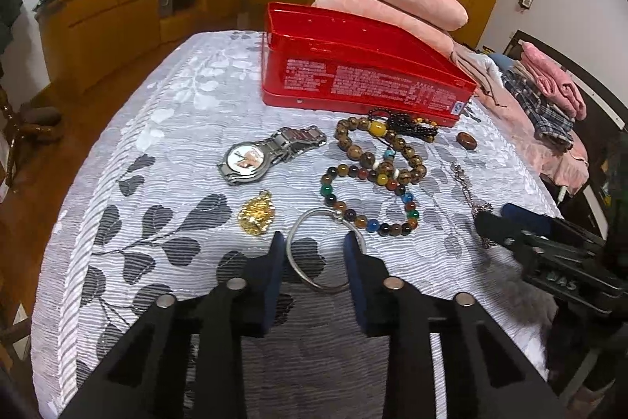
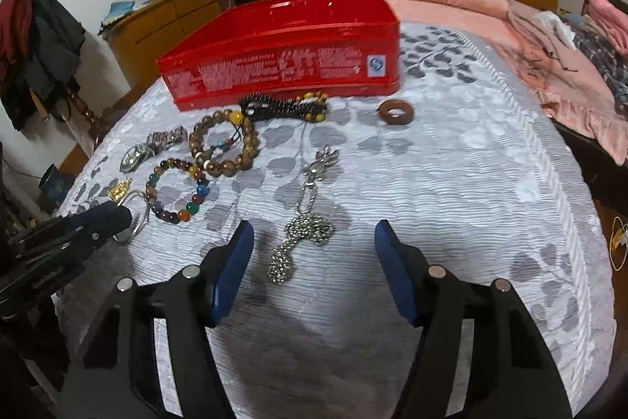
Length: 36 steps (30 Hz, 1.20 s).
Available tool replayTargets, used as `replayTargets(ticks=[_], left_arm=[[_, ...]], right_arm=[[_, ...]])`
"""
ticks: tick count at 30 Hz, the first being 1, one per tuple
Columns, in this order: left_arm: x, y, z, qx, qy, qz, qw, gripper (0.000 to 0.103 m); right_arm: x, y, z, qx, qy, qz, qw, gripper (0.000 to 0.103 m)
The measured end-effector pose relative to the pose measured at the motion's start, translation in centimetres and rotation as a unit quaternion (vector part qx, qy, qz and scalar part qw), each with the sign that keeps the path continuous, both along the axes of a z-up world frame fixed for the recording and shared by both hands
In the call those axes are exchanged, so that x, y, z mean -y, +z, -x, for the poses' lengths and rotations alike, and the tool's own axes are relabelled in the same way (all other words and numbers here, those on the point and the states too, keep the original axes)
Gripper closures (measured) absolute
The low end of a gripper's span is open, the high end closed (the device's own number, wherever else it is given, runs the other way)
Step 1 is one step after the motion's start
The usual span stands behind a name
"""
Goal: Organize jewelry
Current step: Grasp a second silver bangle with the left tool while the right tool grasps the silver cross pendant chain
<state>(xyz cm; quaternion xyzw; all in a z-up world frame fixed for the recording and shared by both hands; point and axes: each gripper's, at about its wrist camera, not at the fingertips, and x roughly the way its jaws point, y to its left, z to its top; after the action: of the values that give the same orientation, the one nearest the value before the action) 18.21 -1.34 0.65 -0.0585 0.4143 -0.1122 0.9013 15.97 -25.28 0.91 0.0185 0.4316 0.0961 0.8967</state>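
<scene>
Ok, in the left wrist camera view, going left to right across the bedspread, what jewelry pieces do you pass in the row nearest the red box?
Left to right in the left wrist view: wristwatch → brown bead bracelet with a yellow bead → small brown ring. The black beaded piece overlaps the bracelet, so I left it out.

The red tin (image 2: 282,46) carries blocks of white print along its side, too small to read, and a small white square label with a blue round logo at one end. Raised letters on the right gripper (image 1: 490,226) body stay illegible.
</scene>
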Motion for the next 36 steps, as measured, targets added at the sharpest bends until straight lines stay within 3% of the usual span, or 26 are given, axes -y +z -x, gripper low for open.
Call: replayTargets(ticks=[3,6,7,9,12,23,26,27,36], left_arm=[[0.3,0.0,-0.1,0.002,-0.008,-0.001,1.0000,0.060],[0.5,0.0,0.0,0.004,-0.012,-0.003,0.9999,0.057],[0.5,0.0,0.0,0.004,-0.012,-0.002,0.9999,0.057],[0.5,0.0,0.0,0.004,-0.016,0.001,0.9999,0.054],[0.7,0.0,-0.1,0.004,-0.020,-0.001,0.9998,0.045],[1.5,-0.1,-0.4,0.008,-0.026,-0.018,0.9995,0.047],[1.5,-0.1,-0.4,0.008,-0.026,-0.019,0.9995,0.047],[1.6,-0.1,-0.5,0.007,-0.027,-0.019,0.9994,0.047],[2.0,-0.2,-1.0,0.008,-0.028,-0.027,0.9992,0.046]], right_arm=[[-0.3,-0.1,-0.6,-0.004,0.001,0.006,1.000,0.044],[-0.4,-0.1,-0.9,-0.005,0.000,0.024,1.000,0.066],[-0.4,-0.1,-0.9,-0.003,0.002,0.025,1.000,0.082],[-0.3,-0.1,-0.8,-0.004,0.014,0.010,1.000,0.084],[-0.1,-0.1,-0.5,-0.002,0.017,0.012,1.000,0.085],[1.8,0.4,0.8,-0.002,-0.004,0.024,1.000,0.085],[0.9,0.2,0.8,-0.004,0.012,0.032,0.999,0.079],[0.7,0.1,0.6,-0.005,0.014,0.033,0.999,0.073],[0.4,-0.1,-1.7,-0.014,0.030,0.011,0.999,0.066]])
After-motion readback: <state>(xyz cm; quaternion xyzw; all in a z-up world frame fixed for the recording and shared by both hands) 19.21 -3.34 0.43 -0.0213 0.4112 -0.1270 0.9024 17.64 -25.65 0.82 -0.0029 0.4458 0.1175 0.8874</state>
